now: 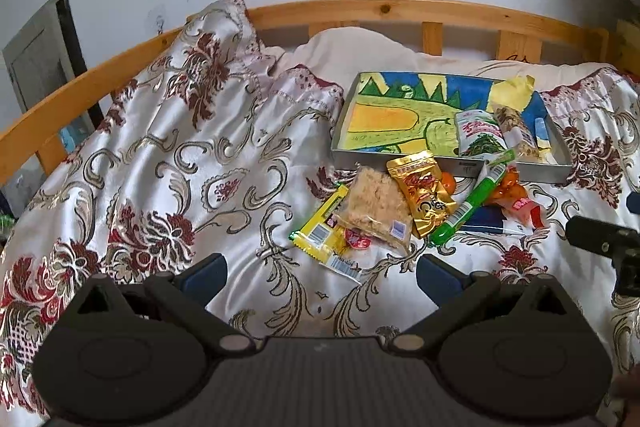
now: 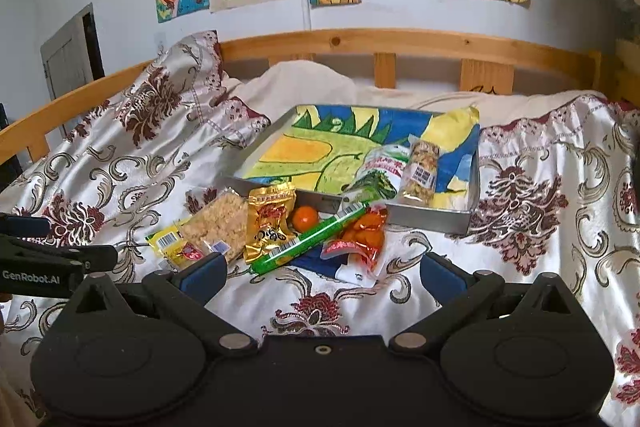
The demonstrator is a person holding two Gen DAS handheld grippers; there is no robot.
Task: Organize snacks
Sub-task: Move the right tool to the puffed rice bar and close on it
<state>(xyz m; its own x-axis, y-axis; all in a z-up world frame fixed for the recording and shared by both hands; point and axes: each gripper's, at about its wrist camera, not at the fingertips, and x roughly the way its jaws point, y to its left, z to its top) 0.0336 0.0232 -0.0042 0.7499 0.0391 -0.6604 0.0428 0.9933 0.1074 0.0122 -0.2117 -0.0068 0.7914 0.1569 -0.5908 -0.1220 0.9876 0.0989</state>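
Left claw spread wide above snacks.

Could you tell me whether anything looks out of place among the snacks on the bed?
The green stick snack lies askew across the pile, its tip propped on the tray's front rim; the tray's paper lining curls over its back corner.

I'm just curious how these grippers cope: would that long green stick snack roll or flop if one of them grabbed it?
The green stick snack looks round and straight, so it probably holds its shape, though a nudge may roll it. Its glossy wrapper could slip between the fingers. It lies propped across other packets, so lifting it may shift them.
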